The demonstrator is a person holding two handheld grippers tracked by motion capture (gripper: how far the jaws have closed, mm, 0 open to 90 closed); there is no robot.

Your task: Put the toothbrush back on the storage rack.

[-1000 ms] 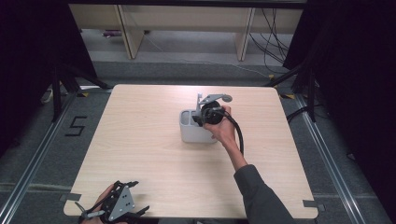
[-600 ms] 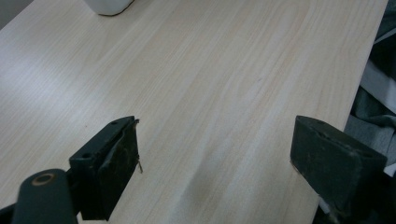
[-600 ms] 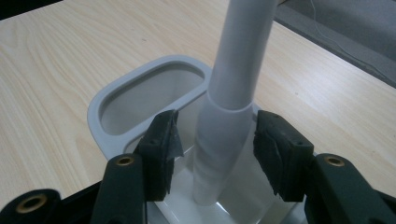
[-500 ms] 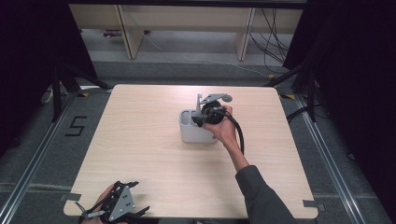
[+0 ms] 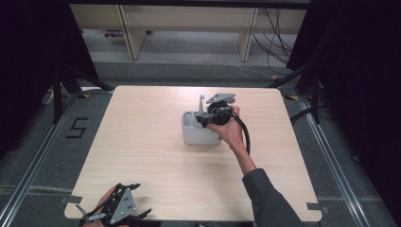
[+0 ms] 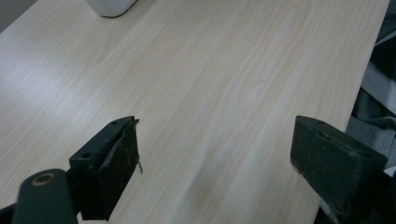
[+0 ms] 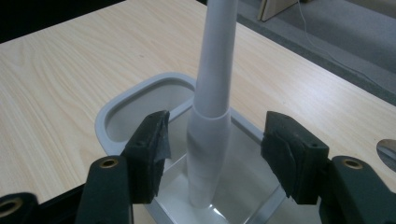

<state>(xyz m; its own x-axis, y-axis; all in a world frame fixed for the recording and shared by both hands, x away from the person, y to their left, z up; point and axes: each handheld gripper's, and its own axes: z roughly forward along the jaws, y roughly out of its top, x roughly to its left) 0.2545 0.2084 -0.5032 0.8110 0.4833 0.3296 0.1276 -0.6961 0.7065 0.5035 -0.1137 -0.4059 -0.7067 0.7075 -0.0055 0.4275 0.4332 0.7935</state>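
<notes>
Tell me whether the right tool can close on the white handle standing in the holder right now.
Probably yes: the right tool is open with the white handle between its jaws, above the grey holder, nothing else between them.

Both tools are black — the left tool (image 5: 124, 208) carries a grey three-cornered plate dotted with screws, the right tool (image 7: 217, 154) brass-coloured rivets and a thick black cable; grey sleeve (image 5: 269, 201).
</notes>
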